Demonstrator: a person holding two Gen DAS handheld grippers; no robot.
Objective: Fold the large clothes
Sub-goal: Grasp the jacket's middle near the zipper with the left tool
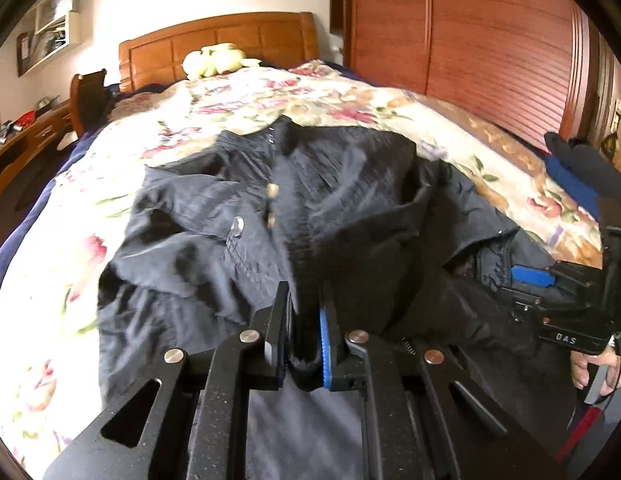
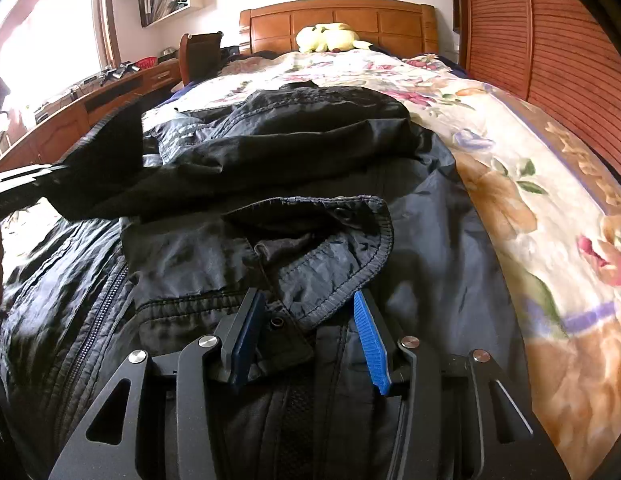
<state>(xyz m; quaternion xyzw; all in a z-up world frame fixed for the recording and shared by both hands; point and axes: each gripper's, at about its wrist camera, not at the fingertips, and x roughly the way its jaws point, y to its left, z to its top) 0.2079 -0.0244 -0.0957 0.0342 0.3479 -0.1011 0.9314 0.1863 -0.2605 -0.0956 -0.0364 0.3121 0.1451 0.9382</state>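
A large dark navy jacket (image 1: 238, 208) lies crumpled on the floral bedspread (image 1: 270, 96). My left gripper (image 1: 304, 304) is shut on a ribbed dark edge of the jacket and holds it lifted. My right gripper (image 2: 308, 308) is open, its blue-padded fingers either side of a stitched hem and snap tab of the jacket (image 2: 310, 248), resting on the cloth. The right gripper also shows at the right edge of the left wrist view (image 1: 530, 276), low against the jacket. The lifted fabric and the left gripper's body show at the left of the right wrist view (image 2: 26, 184).
The bed has a wooden headboard (image 1: 218, 40) with a yellow plush toy (image 1: 214, 60). A wooden slatted wardrobe (image 1: 490, 48) runs along the right. A desk and chair (image 2: 110, 84) stand at the left. Dark and blue folded clothes (image 1: 574, 168) lie at the right.
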